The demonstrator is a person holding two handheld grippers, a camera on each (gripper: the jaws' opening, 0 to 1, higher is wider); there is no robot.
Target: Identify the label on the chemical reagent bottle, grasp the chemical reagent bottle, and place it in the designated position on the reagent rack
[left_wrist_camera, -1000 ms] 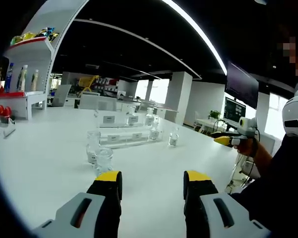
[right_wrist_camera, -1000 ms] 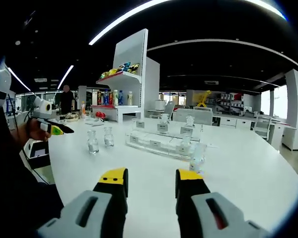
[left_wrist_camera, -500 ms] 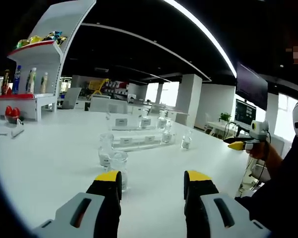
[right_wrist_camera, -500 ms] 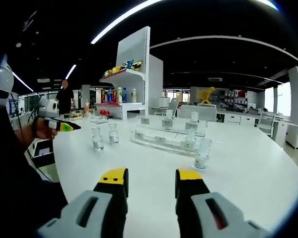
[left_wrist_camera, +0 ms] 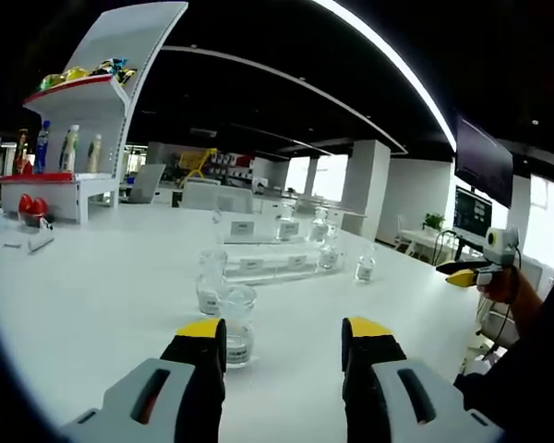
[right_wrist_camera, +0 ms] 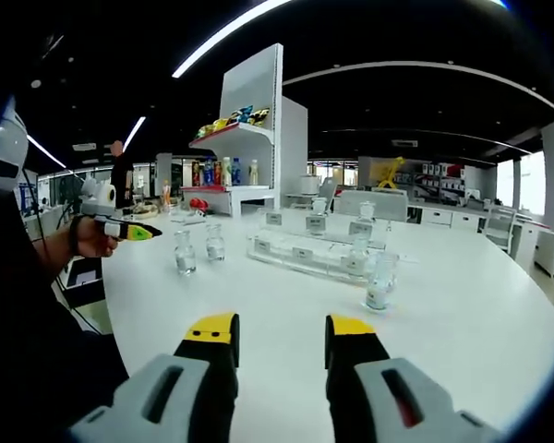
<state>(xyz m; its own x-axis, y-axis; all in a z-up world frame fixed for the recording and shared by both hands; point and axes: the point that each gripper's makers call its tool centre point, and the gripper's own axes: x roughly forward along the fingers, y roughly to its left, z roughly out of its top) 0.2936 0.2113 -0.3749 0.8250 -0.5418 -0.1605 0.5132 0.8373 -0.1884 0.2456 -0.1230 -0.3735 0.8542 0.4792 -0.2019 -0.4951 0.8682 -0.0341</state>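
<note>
In the left gripper view, the left gripper (left_wrist_camera: 283, 334) sat nearest, its yellow-tipped jaws spread apart with nothing between them, held above the white surface (left_wrist_camera: 92, 277). Just beyond the left jaw stood a small clear bottle (left_wrist_camera: 237, 314) with a white label, and a second one (left_wrist_camera: 210, 281) just behind it to the left. Farther on lay the clear rack (left_wrist_camera: 272, 261) with small white tags along its front; a few bottles stood in it, and one more bottle (left_wrist_camera: 365, 268) stood on the surface to its right. At the right edge, the right gripper (left_wrist_camera: 461, 273) was held in a hand (left_wrist_camera: 504, 285) well off the surface edge. Far left, a white shelf (left_wrist_camera: 69, 180) carried coloured bottles and red items.

In the right gripper view, the right gripper (right_wrist_camera: 282, 329) was likewise nearest, jaws parted and empty, above the surface (right_wrist_camera: 462, 323). Beyond it to the right stood a lone bottle (right_wrist_camera: 380, 281) near the rack's right end. The rack (right_wrist_camera: 309, 256) ran across the middle, tagged, with bottles in it. To its left two bottles (right_wrist_camera: 198, 249) stood side by side on the surface. Further left, the left gripper (right_wrist_camera: 134, 231) hung in a hand (right_wrist_camera: 88, 237) at the surface edge; whether its jaws were apart could not be told there. Far behind rose the shelf (right_wrist_camera: 249, 138), with a person standing to its left.
</note>
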